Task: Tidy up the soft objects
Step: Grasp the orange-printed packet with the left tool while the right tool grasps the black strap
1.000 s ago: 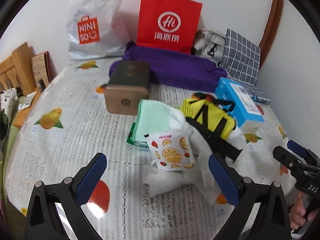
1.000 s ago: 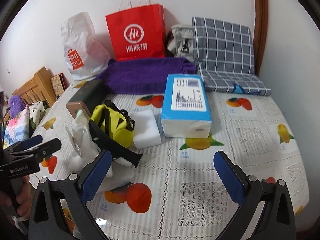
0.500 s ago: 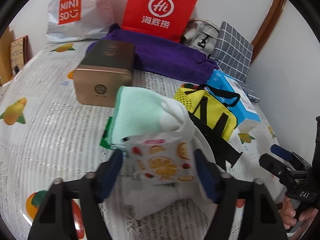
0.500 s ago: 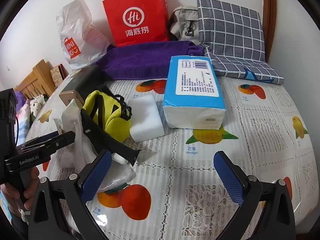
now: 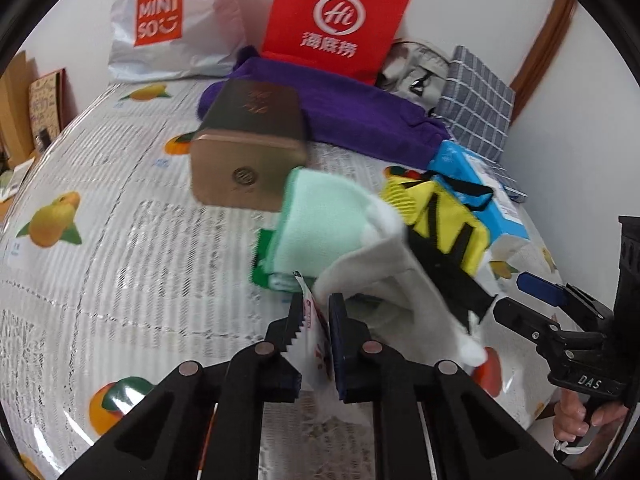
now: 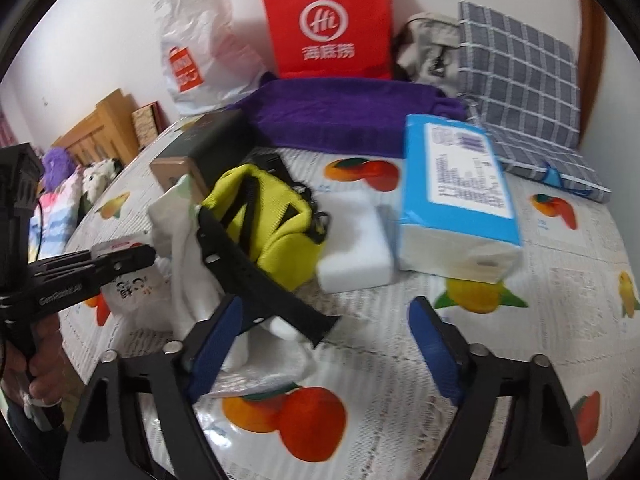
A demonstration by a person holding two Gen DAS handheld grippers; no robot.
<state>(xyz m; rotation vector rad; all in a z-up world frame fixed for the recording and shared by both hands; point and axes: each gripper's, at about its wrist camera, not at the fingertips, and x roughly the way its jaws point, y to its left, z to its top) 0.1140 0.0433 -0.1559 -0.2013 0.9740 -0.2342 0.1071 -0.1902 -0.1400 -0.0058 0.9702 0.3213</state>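
Note:
My left gripper [image 5: 314,316] is shut on the fruit-print wipes packet [image 5: 316,344], seen edge-on between its fingers; it also shows in the right wrist view [image 6: 132,280]. A white cloth [image 5: 384,280] drapes right beside it, over a mint green towel [image 5: 320,216]. A yellow pouch [image 6: 268,220] with a black strap [image 6: 256,276] lies on the cloth. My right gripper [image 6: 324,332] is open, low over the bed, with the strap's end and the cloth between its fingers. A white sponge block [image 6: 356,244] and a blue tissue pack [image 6: 456,196] lie further right.
A gold-brown tin box [image 5: 248,156] sits behind the towel. A purple towel [image 6: 348,112], red paper bag [image 6: 328,24], white Miniso bag [image 5: 172,20], grey bag [image 6: 428,48] and checked cushions [image 6: 520,80] line the wall. The fruit-print bedcover [image 5: 100,240] stretches left.
My left gripper moved forward and closed on the wipes packet, which is now turned edge-on. My right gripper moved left toward the strap and cloth, and narrowed somewhat.

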